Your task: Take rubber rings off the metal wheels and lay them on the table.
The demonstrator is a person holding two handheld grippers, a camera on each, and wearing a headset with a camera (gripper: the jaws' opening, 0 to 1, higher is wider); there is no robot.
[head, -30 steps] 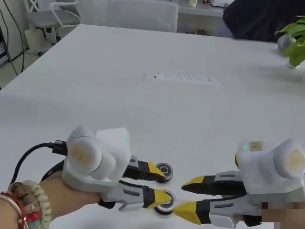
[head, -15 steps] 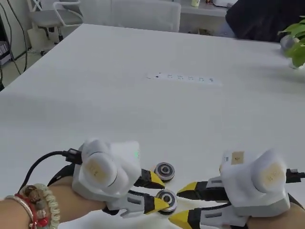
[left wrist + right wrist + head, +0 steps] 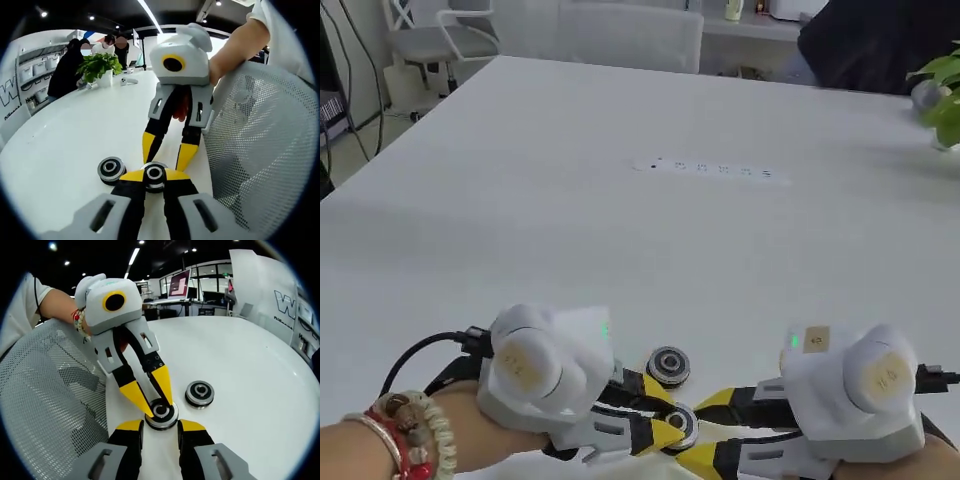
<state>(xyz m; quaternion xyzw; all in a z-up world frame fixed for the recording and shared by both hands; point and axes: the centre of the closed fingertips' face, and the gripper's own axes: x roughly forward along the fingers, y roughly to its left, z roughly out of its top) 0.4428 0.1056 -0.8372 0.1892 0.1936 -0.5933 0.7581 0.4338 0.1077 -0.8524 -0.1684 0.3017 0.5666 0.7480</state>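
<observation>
The held wheel (image 3: 161,412) sits on the white table (image 3: 620,230) at its near edge. The left gripper (image 3: 153,176) has its two yellow-tipped jaws drawn in against it, one tip on each side. The right gripper (image 3: 165,162) faces it from the opposite side. Its jaws are spread wider than the wheel with a tip to either flank, and it is unclear whether they touch it. The wheel is a small round disc with a bright metal hub, a dark centre hole and a dark band around the outside. The second wheel (image 3: 669,365) lies flat and free just beyond the held wheel, apart from both grippers. It has the same build, and its rubber ring (image 3: 200,404) shows as a matte black rim. Both grippers have smooth white plastic bodies, grey slotted arms and black jaws ending in pointed yellow tips. Far beyond the held wheel, mid-table, a white power strip (image 3: 705,167) lies flat, and a green leafy plant (image 3: 945,95) stands at the far right corner. A grey mesh chair back (image 3: 260,140) rises just behind the held wheel on the person's side. Bead bracelets (image 3: 410,440) circle the wrist behind the left gripper, and a black cable (image 3: 420,350) trails from its body. The table between the held wheel and the power strip is smooth and bare.
</observation>
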